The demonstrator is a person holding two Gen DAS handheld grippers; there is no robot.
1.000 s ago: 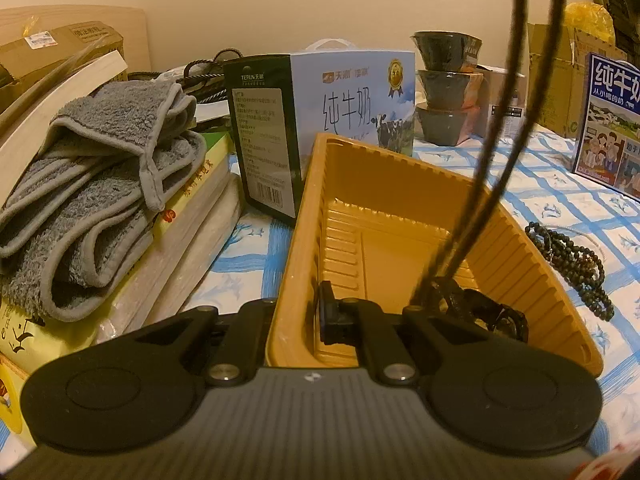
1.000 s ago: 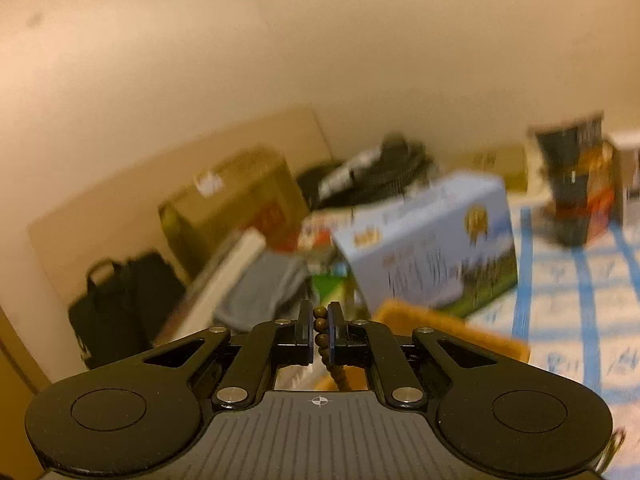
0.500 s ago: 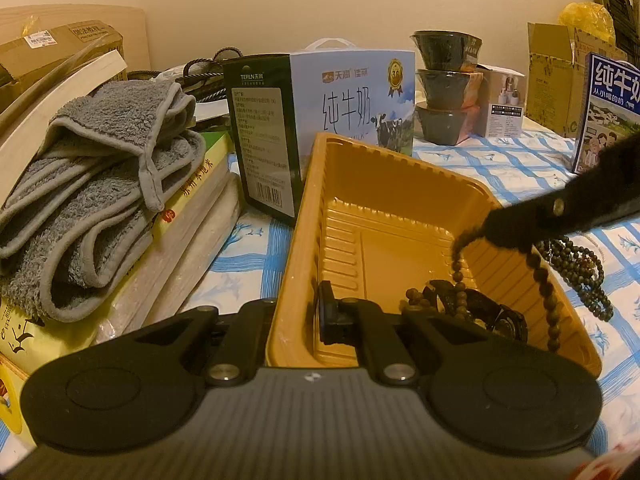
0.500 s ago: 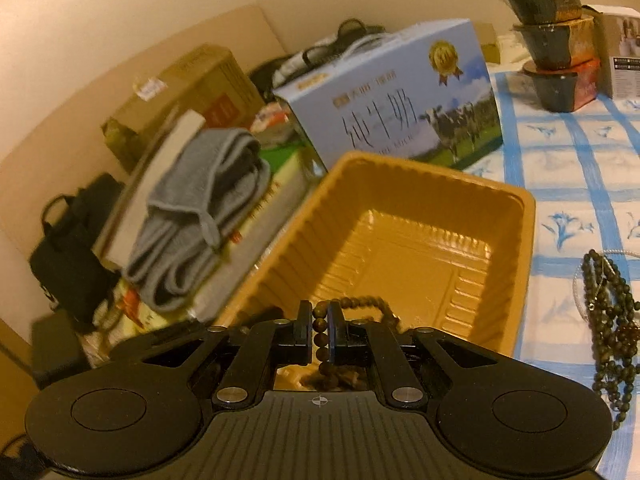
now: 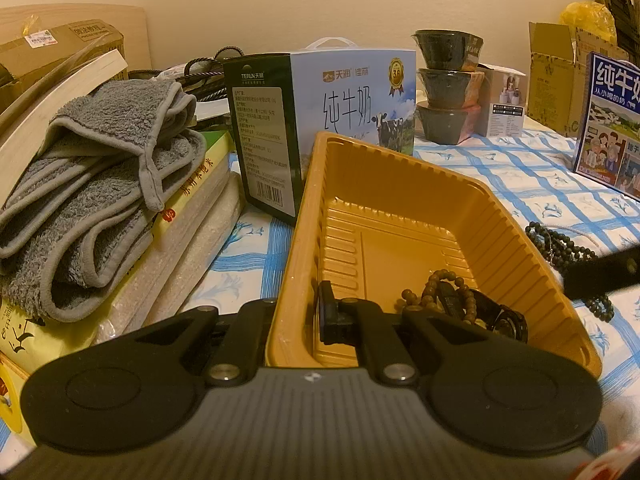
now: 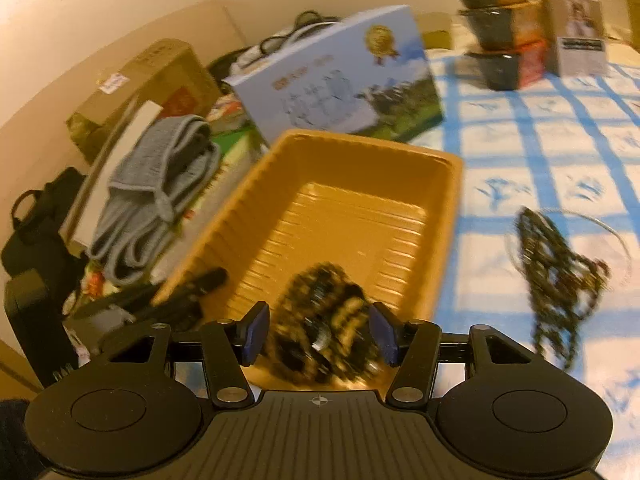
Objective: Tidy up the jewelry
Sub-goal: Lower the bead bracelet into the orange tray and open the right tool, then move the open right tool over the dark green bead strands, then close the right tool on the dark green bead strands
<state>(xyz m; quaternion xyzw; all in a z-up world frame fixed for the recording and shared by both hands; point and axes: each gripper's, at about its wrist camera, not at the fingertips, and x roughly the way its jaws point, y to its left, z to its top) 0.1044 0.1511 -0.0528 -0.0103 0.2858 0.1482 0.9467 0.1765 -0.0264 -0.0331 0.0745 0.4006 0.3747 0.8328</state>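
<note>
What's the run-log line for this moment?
left gripper: shut on orange tray wall | right gripper: jaws opening, nothing gripped | brown bead bracelet: in tray | dark bead necklace: on tablecloth

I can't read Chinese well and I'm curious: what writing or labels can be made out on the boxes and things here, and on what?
"TERUN天润" and "天润 佳丽", "纯牛奶", "3.6" on a medal, "MILK": milk carton.
"纯牛奶", "从小喝的奶": blue box at the right edge.
Carton's side panel fine print and barcode digits: too small.
Cardboard box markings, small white box, book spine: not legible.
Right wrist view: all blurred.

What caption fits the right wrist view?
Right gripper opening above beaded jewelry in the orange tray; another bead strand waits on the tablecloth.
</note>
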